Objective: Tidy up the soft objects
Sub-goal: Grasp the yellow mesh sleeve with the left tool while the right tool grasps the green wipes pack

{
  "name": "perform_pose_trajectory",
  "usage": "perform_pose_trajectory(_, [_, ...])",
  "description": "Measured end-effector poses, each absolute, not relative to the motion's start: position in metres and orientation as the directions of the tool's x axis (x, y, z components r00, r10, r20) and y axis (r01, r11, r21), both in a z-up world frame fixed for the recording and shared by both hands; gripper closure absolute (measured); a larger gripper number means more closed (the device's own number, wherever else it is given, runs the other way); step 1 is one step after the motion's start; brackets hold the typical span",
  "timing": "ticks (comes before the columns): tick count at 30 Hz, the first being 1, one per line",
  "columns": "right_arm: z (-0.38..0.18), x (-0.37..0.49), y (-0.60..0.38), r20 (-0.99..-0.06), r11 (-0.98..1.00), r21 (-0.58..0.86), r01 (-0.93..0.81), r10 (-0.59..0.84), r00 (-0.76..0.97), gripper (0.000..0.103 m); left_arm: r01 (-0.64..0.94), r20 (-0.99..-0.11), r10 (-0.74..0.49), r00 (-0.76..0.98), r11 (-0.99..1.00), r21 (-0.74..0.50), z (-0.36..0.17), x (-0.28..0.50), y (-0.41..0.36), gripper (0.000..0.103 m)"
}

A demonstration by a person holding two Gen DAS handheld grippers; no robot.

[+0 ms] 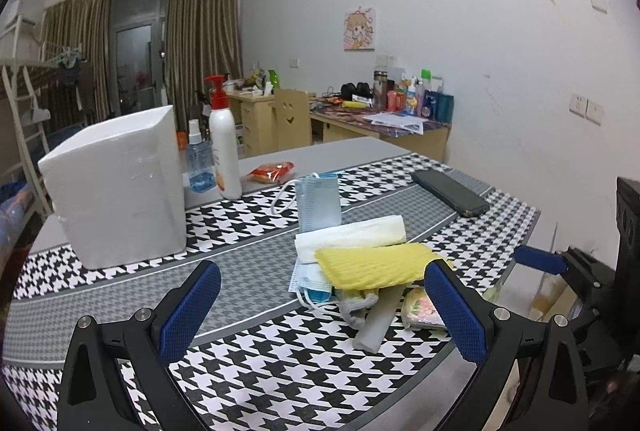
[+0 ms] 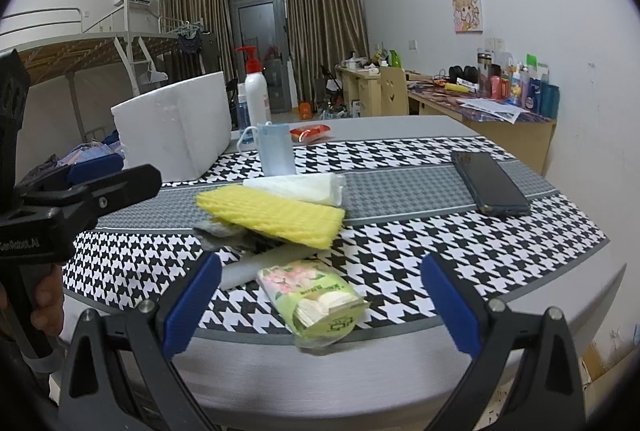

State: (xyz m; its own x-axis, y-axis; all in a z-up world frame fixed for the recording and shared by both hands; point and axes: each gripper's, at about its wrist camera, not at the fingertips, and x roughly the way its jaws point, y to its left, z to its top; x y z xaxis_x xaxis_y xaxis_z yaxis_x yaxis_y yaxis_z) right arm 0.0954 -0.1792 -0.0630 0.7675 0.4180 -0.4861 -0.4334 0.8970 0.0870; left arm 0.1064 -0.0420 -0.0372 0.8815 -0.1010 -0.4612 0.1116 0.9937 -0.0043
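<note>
A ribbed yellow foam sheet (image 2: 272,217) tops crinkled white paper (image 2: 298,187), beside a glossy plastic tissue pack (image 2: 316,301) on matt woven cloth (image 2: 460,243).

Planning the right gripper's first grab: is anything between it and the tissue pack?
Nothing visible blocks it. The right gripper is open, and the tissue pack lies near the table's edge right in front of its fingers. The yellow sponge lies beyond the pack.

on the table: 2 blue face masks, 1 (image 1: 319,200) standing upright and 1 (image 1: 310,281) under the pile; 1 yellow foam net (image 1: 374,265); 1 white folded tissue (image 1: 352,235); 1 tissue packet (image 2: 316,305); 1 grey cloth (image 2: 224,231); 1 white foam box (image 1: 116,187); 1 phone (image 1: 450,191); 2 bottles, 1 pump (image 1: 224,151), 1 spray (image 1: 198,163); 1 red snack packet (image 1: 272,171).
</note>
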Motion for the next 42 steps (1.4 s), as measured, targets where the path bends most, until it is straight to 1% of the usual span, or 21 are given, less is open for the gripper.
perform_pose_trajectory(4, [-0.068,0.099,-0.183,-0.498,0.898,0.09,-0.43,0.415,0.762,0.002,0.15,-0.488,-0.1,0.867,0.987,0.064,-0.038,0.113,-0.053,0.001])
perform_pose_trajectory(9, [-0.072,0.1,-0.184,-0.508,0.898,0.101,-0.428,0.416,0.754,0.002,0.211,-0.522,-0.123,0.844,0.971,0.112,-0.041,0.122,-0.067,0.001])
perform_pose_trajectory(16, [-0.08,0.102,-0.19,-0.521,0.901,0.112,-0.419,0.412,0.748,0.002,0.262,-0.543,-0.151,0.826,0.956,0.134,-0.046,0.139,-0.079,0.001])
perform_pose_trajectory(20, [-0.081,0.104,-0.194,-0.526,0.905,0.123,-0.408,0.408,0.746,0.002,0.299,-0.549,-0.172,0.818,0.942,0.151,-0.049,0.144,-0.09,0.005])
perform_pose_trajectory(25, [-0.085,0.108,-0.197,-0.535,0.905,0.134,-0.403,0.409,0.739,0.002,0.331,-0.557,-0.177,0.811,0.925,0.188,-0.053,0.148,-0.105,0.007])
perform_pose_trajectory(32, [-0.089,0.112,-0.206,-0.543,0.909,0.159,-0.385,0.406,0.736,0.002,0.374,-0.61,-0.19,0.77,0.908,0.189,-0.065,0.163,-0.114,0.031])
perform_pose_trajectory(33, [-0.09,0.112,-0.207,-0.544,0.909,0.159,-0.385,0.406,0.734,0.002,0.381,-0.613,-0.192,0.767,0.904,0.193,-0.066,0.164,-0.115,0.033])
perform_pose_trajectory(40, [-0.091,0.112,-0.21,-0.544,0.912,0.171,-0.372,0.403,0.736,0.002,0.419,-0.638,-0.179,0.749,0.873,0.248,-0.076,0.163,-0.122,0.035])
perform_pose_trajectory(42, [-0.091,0.113,-0.211,-0.545,0.912,0.172,-0.372,0.402,0.735,0.002,0.414,-0.64,-0.156,0.753,0.868,0.275,-0.079,0.164,-0.124,0.035])
